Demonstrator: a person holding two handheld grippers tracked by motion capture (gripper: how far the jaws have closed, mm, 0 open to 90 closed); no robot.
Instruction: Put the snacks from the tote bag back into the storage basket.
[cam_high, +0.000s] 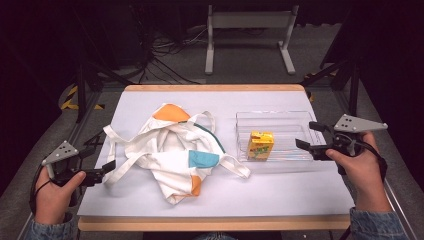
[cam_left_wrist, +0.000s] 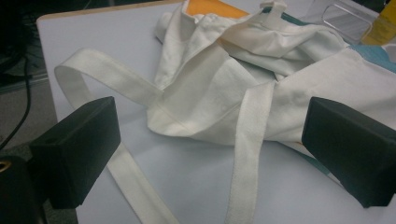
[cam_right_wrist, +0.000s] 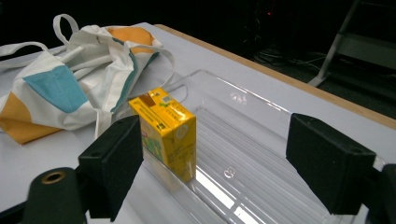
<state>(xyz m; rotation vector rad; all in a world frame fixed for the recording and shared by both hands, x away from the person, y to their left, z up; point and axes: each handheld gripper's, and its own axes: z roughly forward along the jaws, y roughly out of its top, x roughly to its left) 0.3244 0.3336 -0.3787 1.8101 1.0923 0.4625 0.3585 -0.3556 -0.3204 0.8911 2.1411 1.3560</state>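
Observation:
A crumpled white cloth bag (cam_high: 175, 150) with orange and teal patches lies mid-table, its long straps spread out. My left gripper (cam_high: 101, 154) stands open at the table's left edge, level with the bag's left strap (cam_left_wrist: 247, 154); in the left gripper view its jaws (cam_left_wrist: 210, 140) flank the strap and bag (cam_left_wrist: 224, 79) without touching. A yellow juice box (cam_high: 260, 145) stands upright in a clear plastic tray (cam_high: 285, 122) right of the bag. My right gripper (cam_high: 307, 135) is open at the tray's right end. In the right gripper view, the box (cam_right_wrist: 166, 130) is by the left jaw.
The white table top (cam_high: 210, 200) has a wooden rim and bare room along its front. A white metal stand (cam_high: 248, 30) and floor cables (cam_high: 165, 50) lie beyond the far edge. The bag (cam_right_wrist: 70, 84) lies close to the tray (cam_right_wrist: 243, 140).

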